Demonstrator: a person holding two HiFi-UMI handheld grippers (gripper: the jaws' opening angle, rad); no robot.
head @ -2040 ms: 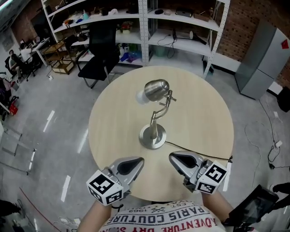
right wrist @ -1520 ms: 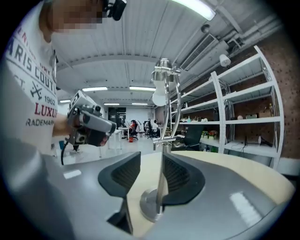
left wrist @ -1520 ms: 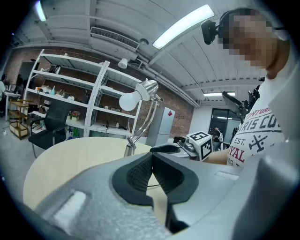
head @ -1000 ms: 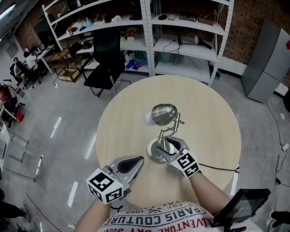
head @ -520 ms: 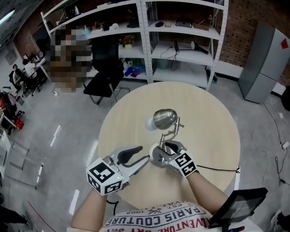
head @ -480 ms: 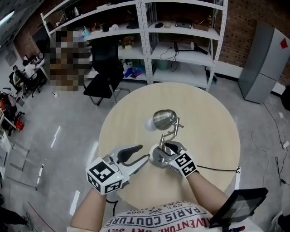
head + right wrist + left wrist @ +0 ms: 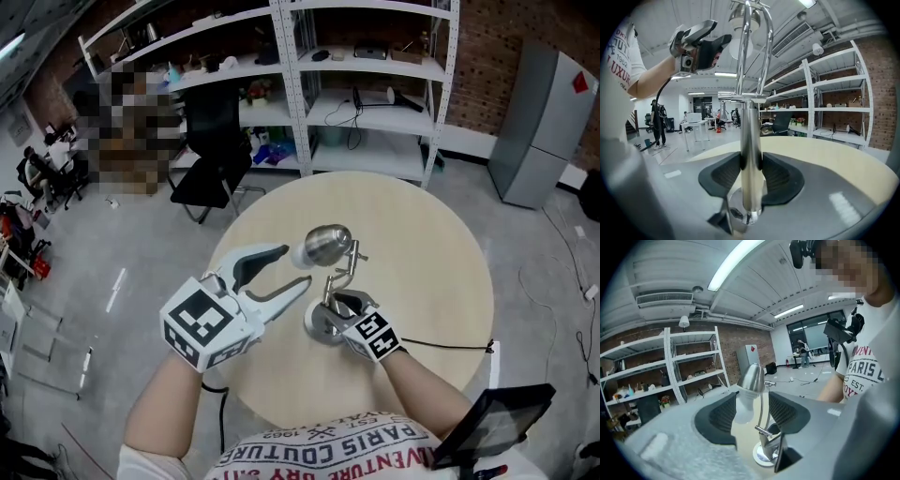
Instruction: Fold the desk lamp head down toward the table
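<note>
**DESK LAMP: GRIP STATUS, READABLE PRINT, OBSCURED AREAS**

**Print.** Shirt (image 7: 323, 448) reads "PARIS COUTURE", with "ADVENTURE" on the line below, cut by the frame edge. Left gripper view gives "PARIS" and "EST."; right gripper view gives "LUXUR", rest cut off. Each gripper's cube carries b/w square markers, no text. The grey cabinet (image 7: 548, 122) at 2 o'clock has a red label, too small to read. No brand is visible on the lamp.

**Lamp.** It stands upright near the centre of the round table (image 7: 427, 244). The lamp head (image 7: 326, 246) sits at 12 o'clock of the base (image 7: 317, 328), with the bulb (image 7: 743, 406) facing approx. 9 o'clock. The cable (image 7: 441, 345) runs from the base to the rim at 3 o'clock.

**Right gripper** (image 7: 340, 304). Enters from 5 o'clock. Its jaws have just been closing and both pads now clamp the stem (image 7: 751, 154) low down, just above the base.

**Left gripper** (image 7: 292, 267). Enters from 8 o'clock. Its jaws have just been opening and are spread, tips near the bulb end. The head lines up betw. the jaws in the left gripper view, but no pad touches it.

**Obscured.**
- Head view: the right gripper covers the lower stem and part of the base.
- Right gripper view: lamp head cut at the top edge.
- Arms and shirt hide the table rim at 6 o'clock.
- A dark device (image 7: 492, 427) at 4 o'clock is cut off; type not determinable.
- Shelf contents are too small to identify.
</note>
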